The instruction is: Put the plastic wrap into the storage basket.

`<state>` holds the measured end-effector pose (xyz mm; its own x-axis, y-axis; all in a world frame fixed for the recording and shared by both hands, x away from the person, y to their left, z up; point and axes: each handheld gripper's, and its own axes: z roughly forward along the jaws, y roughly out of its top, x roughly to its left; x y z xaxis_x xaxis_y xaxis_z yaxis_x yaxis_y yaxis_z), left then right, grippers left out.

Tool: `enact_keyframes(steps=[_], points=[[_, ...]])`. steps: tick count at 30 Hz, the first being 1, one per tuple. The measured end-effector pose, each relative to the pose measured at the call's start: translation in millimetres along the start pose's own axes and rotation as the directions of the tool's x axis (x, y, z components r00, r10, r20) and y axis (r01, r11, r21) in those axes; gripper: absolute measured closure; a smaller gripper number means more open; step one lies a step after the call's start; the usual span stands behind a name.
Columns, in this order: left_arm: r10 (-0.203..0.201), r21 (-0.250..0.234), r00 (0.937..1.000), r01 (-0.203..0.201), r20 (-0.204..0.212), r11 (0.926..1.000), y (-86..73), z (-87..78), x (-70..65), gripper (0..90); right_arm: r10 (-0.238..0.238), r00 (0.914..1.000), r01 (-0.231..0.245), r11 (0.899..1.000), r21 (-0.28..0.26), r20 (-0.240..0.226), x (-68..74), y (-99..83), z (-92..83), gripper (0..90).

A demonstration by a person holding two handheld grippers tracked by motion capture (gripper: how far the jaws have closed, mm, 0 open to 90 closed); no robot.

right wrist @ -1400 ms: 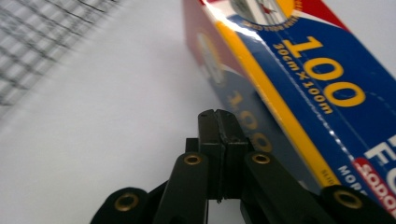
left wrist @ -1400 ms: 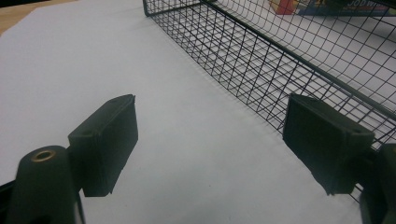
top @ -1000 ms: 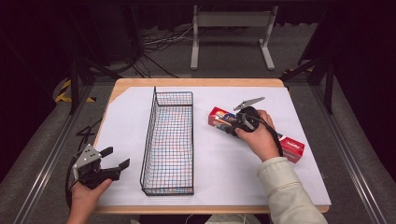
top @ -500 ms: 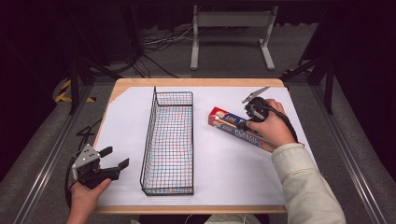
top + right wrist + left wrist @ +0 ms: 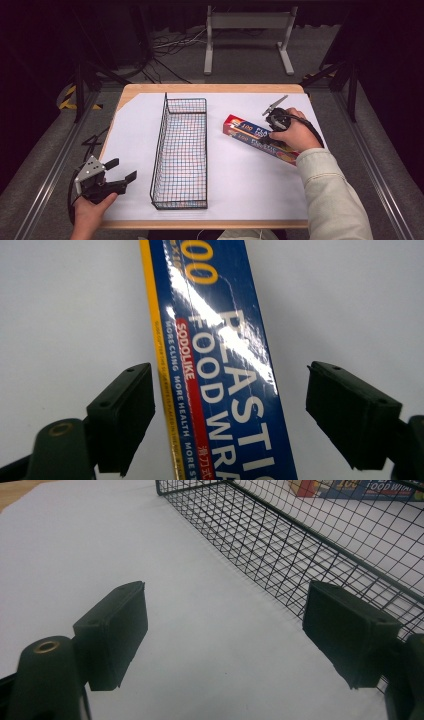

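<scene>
Fingers of the right gripper [image 5: 227, 415], jaws just opened, straddle the plastic food wrap box [image 5: 220, 355] untouched; glossy, light, stiff carton, best pinched across its narrow width. Left gripper [image 5: 225, 635] open, wire basket [image 5: 320, 535] beyond

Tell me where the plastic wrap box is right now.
In the high view the plastic wrap box lies flat on the white table cover, right of the wire basket. The right gripper is over it, open jaws either side, not touching.

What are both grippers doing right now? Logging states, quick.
Left gripper: open, holding nothing.
Right gripper: jaws just opened, astride the plastic wrap box, not gripping.
</scene>
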<state>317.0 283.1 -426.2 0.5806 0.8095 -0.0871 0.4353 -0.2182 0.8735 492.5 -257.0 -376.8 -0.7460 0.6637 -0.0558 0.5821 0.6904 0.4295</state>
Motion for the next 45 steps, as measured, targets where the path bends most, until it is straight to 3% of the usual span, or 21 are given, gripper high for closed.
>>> enact_keyframes(steps=[6,20,22,24,32,35,40,45], points=[[-0.004,-0.001,1.0000,0.004,-0.004,1.0000,-1.1,-1.9,0.4,19.2,0.003,0.9993,-0.002,1.000,0.030,-0.038,-2.3,-7.0,11.6,19.2],[-0.010,0.003,0.9999,0.010,-0.002,0.9999,-1.8,-1.7,1.3,19.2,-0.025,0.9970,0.034,0.992,0.118,-0.073,-5.7,-14.3,25.1,23.5],[-0.009,0.005,1.0000,0.009,-0.001,0.9999,-1.7,-1.6,1.2,19.2,-0.023,0.9967,0.033,0.992,0.124,-0.078,-5.1,-14.7,26.4,26.2],[-0.009,0.006,1.0000,0.009,-0.002,0.9999,-1.8,-1.4,1.0,19.2,-0.039,0.9962,0.049,0.990,0.133,-0.077,-5.1,-14.2,26.7,35.5],[-0.015,0.005,0.9999,0.015,-0.001,0.9999,-2.0,-1.1,1.2,19.2,-0.067,0.9960,0.076,0.986,0.151,-0.059,-1.0,-11.4,24.5,39.1],[-0.010,0.003,0.9999,0.010,-0.004,0.9999,-1.5,-1.5,1.3,19.2,-0.027,0.9974,0.037,0.987,0.157,-0.067,3.2,-10.0,22.4,40.2],[-0.015,-0.001,0.9999,0.015,0.000,0.9999,-0.8,-0.3,0.8,19.2,-0.002,0.9988,0.008,0.991,0.131,-0.048,7.4,-7.1,14.2,40.5],[-0.009,0.000,0.9999,0.009,0.004,1.0000,0.5,1.6,0.7,19.3,0.087,0.9953,-0.084,0.993,0.080,-0.042,13.0,-3.4,-0.4,40.6]])
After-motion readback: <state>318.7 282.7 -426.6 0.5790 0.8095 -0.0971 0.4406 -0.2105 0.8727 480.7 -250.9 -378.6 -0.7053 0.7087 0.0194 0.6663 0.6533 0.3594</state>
